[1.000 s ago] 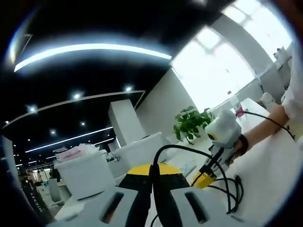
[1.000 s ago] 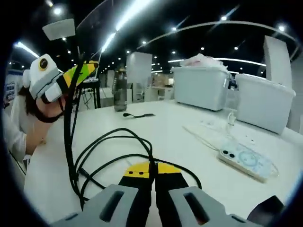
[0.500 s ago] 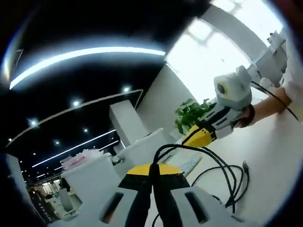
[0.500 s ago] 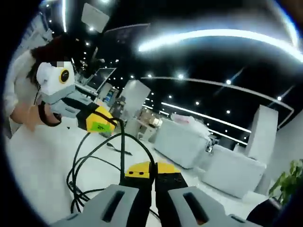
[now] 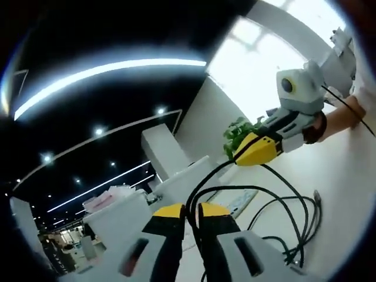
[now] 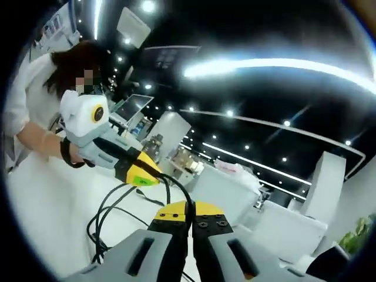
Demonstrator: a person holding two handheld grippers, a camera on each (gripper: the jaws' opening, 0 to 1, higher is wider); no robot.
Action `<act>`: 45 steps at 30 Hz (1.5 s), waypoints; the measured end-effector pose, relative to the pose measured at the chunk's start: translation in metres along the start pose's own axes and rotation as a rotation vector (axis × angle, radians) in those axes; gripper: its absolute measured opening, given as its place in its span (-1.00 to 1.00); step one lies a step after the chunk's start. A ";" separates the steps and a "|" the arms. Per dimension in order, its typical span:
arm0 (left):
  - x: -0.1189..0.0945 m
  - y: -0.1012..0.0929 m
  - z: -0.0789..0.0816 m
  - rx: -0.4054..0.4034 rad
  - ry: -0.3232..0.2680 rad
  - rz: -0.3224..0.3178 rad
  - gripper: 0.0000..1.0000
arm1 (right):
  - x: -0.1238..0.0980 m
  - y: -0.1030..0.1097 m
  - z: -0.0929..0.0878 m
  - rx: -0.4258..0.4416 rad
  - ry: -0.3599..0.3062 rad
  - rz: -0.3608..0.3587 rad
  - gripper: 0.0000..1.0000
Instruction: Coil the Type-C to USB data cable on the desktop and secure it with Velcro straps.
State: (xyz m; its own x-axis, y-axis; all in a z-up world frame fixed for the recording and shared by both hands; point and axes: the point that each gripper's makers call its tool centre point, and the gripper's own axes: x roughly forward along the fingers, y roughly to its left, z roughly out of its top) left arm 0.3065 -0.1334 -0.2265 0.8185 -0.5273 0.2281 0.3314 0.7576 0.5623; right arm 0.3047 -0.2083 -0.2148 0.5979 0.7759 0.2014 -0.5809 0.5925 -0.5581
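The black cable is lifted off the white desktop — a strand is pinched in the closed tips of the left gripper and another in the shut tips of the right gripper. The remaining loops are seen hanging down to the desktop, between the two grippers. A potted plant and white bins are seen behind.
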 end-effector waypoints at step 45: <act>-0.031 0.038 0.051 0.070 -0.124 0.101 -0.86 | 0.093 0.124 -0.135 0.558 0.566 0.480 -0.60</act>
State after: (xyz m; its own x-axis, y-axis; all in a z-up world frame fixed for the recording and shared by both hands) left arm 0.2694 -0.1077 -0.1718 0.7803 -0.4966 0.3803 0.2131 0.7827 0.5847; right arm 0.3627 -0.0923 -0.3744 0.3200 0.8306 -0.4558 -0.9296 0.3681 0.0181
